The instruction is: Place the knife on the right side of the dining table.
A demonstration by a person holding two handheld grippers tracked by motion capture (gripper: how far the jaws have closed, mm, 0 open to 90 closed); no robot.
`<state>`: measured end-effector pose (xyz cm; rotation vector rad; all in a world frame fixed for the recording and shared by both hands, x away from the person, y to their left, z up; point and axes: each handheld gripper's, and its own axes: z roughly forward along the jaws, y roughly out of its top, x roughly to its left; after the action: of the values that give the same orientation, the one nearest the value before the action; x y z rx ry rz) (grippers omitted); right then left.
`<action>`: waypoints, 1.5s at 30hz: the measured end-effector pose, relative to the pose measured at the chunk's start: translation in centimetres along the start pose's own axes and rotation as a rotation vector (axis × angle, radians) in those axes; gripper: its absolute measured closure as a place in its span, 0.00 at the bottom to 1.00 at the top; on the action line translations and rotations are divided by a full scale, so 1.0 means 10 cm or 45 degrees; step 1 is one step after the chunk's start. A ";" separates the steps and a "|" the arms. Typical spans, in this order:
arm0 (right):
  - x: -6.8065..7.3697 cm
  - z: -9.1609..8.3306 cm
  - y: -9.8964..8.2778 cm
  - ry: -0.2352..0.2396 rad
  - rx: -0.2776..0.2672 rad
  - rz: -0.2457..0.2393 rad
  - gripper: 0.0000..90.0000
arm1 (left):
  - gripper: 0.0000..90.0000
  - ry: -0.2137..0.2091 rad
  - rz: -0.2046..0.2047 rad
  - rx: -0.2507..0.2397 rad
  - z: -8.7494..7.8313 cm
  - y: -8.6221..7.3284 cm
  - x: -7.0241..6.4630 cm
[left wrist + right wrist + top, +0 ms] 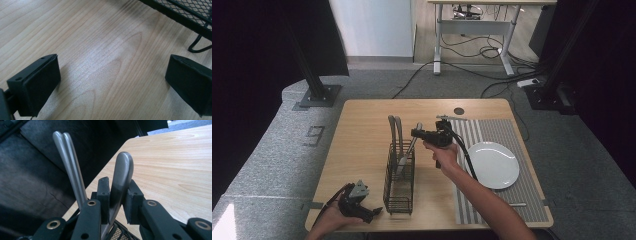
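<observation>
A black wire cutlery basket (399, 177) stands on the wooden table (362, 135), left of centre. Its corner and a foot show at the top right of the left gripper view (185, 12). A silver utensil (412, 145) leans out of the basket, and my right gripper (418, 133) is shut on its rounded handle (122, 175), both pads pressing the sides. Two more silver handles (395, 131) (68, 165) stand upright in the basket just beyond. My left gripper (373, 212) rests near the table's front edge, left of the basket, open with bare wood between its pads (37, 82).
A white plate (493, 164) lies on a striped grey placemat (492, 130) at the right. One utensil (451, 118) lies at the mat's far edge and another (516, 204) near its front edge. A small dark disc (459, 110) sits at the table's back.
</observation>
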<state>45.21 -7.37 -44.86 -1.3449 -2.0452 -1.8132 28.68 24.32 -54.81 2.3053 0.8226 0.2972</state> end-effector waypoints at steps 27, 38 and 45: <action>0.18 -0.70 0.39 0.110 -0.312 -0.121 0.92 | 0.00 -0.002 0.000 0.001 0.00 0.00 0.00; 0.25 -1.08 0.49 0.118 -0.395 -0.175 0.92 | 0.00 -0.001 -0.001 0.001 0.00 0.00 0.00; 0.18 -1.22 0.53 0.134 -0.446 -0.141 0.92 | 0.00 -0.002 -0.001 0.000 0.00 0.00 0.00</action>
<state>41.90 -17.20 -36.31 -1.1932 -1.8443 -2.3225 28.67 24.31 -54.81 2.3047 0.8231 0.2953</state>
